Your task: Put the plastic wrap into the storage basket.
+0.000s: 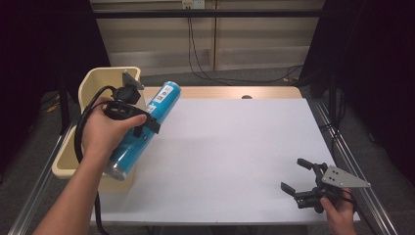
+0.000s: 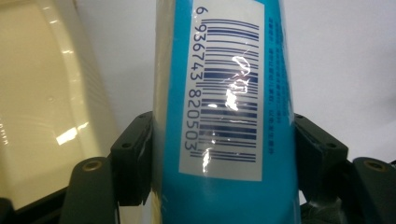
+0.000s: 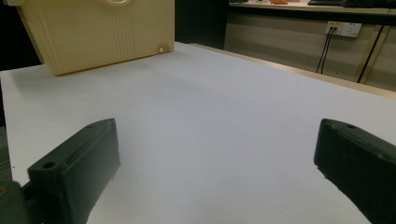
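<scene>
The blue tube [image 2: 224, 93] wears a glossy, glare-streaked film with a white paper-like barcode label. The cream bin [image 1: 105, 78] at ten o'clock looks like smooth, shiny plastic. The table [image 1: 230, 147] is matt white, with a wood-like far edge. The right claw [image 3: 219, 168] has matt black jaws.

Both forearms are bare, with no sleeve in sight in the high view. The left hand-held gripper [image 1: 138, 121] is black, trails a thick black looped cable and carries a grey three-cornered plate; its blocky dark jaws have round screw holes in the left gripper view. The right hand-held gripper [image 1: 295, 177] is also black, its grey plate dotted with small holes.
</scene>
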`<state>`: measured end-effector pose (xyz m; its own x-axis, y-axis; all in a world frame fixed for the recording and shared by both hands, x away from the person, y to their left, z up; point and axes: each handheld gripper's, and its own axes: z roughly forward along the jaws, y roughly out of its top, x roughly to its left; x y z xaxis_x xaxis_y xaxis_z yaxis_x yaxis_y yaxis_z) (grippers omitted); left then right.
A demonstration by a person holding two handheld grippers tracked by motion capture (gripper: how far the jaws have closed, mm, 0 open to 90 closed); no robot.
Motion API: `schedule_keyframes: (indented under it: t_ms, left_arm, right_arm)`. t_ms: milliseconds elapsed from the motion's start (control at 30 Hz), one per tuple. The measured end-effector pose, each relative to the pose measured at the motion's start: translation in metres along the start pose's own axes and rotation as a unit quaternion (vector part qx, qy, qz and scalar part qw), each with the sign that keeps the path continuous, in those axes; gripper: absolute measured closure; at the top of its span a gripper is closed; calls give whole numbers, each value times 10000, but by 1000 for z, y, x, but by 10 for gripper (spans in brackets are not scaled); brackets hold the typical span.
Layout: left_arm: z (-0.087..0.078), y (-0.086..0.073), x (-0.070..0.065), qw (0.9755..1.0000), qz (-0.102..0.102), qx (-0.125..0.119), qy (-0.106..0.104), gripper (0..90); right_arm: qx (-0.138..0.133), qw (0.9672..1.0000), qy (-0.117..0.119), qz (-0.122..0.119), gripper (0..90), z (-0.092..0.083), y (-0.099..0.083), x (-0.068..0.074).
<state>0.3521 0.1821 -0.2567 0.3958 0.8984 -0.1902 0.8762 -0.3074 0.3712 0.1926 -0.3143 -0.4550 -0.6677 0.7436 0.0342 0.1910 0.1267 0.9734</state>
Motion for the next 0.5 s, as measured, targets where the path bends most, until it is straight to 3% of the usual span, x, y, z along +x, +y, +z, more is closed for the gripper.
schedule_keyframes:
  t_ms: [500]
  left_arm:
    - [-30,-16,28,9992,-329,-212,102,323]
  right_arm:
    - [34,10000,0,-25,0,1,0,1]
